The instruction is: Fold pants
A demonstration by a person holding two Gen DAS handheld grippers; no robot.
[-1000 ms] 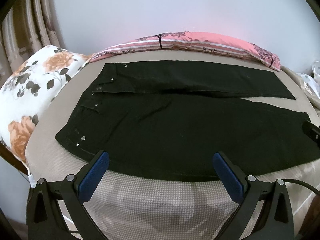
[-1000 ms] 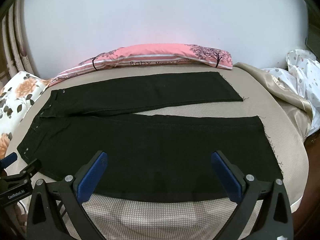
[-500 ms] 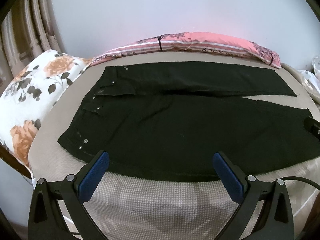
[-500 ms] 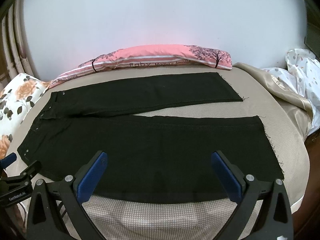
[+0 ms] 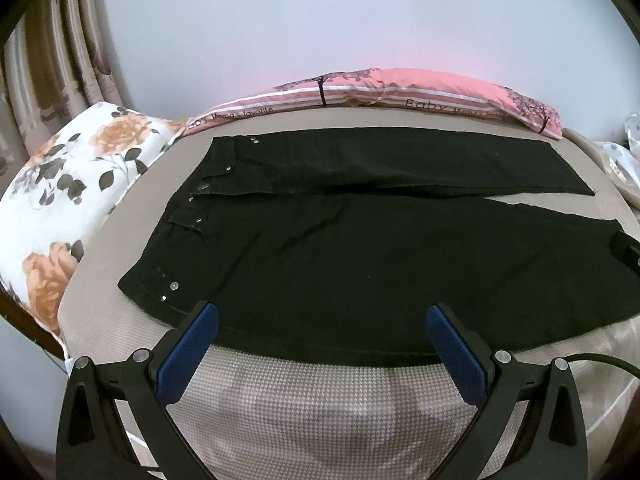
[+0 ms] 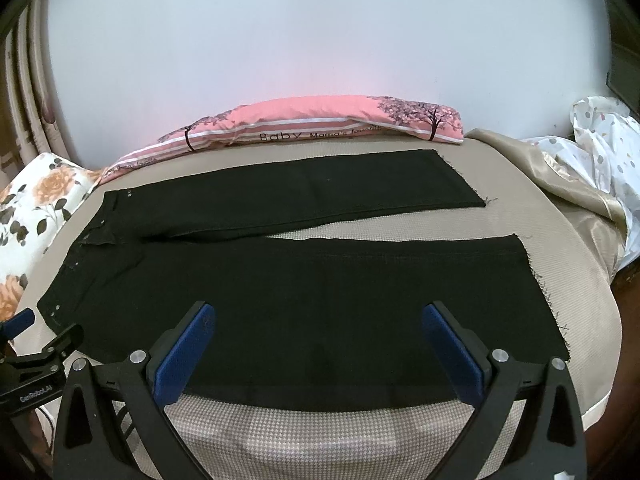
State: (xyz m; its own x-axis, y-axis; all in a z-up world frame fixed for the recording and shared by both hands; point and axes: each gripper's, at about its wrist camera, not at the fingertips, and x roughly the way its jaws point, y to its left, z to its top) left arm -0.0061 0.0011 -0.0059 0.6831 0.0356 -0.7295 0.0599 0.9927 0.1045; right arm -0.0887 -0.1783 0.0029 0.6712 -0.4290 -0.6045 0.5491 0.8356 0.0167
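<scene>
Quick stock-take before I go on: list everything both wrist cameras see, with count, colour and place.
pants: one, black, spread flat on the bed, waist left, legs right.
bed: one, beige cover, under everything.
pink pillow: one, pink with stripes and tree print, along the far edge by the wall.
floral pillow: one, white with orange roses, left end.
sheets: a heap, gold and dotted white, right end.
wall: pale, behind.
left gripper: one, black, blue fingers, open, near edge.
right gripper: same, open.

Near bed edge (image 6: 320,432) bare, open to my claws. Black pants (image 6: 304,300) flat, nothing on top. Floral pillow (image 5: 60,200) crowds left; pink pillow (image 6: 320,124) behind; crumpled bedding (image 6: 592,168) right.
</scene>
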